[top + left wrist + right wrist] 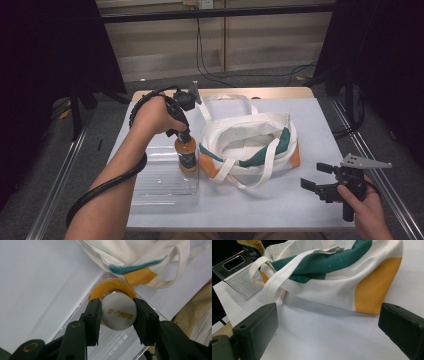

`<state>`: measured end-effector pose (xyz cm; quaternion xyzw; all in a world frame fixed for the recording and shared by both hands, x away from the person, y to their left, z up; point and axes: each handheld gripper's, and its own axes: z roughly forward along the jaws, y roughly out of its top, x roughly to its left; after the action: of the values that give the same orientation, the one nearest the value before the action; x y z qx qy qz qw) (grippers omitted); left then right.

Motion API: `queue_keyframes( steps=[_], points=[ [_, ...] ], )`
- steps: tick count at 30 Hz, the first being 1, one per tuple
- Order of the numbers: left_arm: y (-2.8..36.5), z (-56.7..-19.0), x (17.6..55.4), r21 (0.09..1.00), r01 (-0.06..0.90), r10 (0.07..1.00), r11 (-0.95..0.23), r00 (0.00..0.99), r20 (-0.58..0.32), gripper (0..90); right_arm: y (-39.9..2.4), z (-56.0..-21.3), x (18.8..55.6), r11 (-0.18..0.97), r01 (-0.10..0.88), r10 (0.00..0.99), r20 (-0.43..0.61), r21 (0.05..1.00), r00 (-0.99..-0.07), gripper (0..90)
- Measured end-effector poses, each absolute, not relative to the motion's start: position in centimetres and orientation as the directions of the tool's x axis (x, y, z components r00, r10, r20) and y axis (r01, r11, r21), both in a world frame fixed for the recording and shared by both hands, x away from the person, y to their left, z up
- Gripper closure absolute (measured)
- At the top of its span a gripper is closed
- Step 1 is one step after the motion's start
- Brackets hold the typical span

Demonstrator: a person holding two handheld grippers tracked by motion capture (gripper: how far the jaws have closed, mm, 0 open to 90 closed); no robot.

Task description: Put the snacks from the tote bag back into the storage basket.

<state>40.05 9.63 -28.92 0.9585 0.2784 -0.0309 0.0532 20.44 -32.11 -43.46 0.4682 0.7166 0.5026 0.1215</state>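
While the right gripper [311,176] gapes empty, the left gripper [117,313] clamps a bottle [187,154] in the tray [160,192].

1. Gold printed characters on the white cap [119,314] of the orange bottle [186,153], in the left gripper view; script too blurred to read.
2. Dark label on that bottle, with pale lettering visible in the high view and the right gripper view [252,251]; too small and too cropped to make out.
3. No other legible text, brand, number or sign anywhere.
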Motion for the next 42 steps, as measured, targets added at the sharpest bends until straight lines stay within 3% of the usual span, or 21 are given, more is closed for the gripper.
queue_keyframes(
  steps=[42],
  points=[
    [10.42, -29.82, 39.51, 0.116, 0.546, 0.536, -0.83, 0.837, -0.105, 58.9, -31.85, -43.46, 20.46, 0.064, 0.552, 0.792, 0.294, 0.831, -0.535, 2.5]
  ],
)
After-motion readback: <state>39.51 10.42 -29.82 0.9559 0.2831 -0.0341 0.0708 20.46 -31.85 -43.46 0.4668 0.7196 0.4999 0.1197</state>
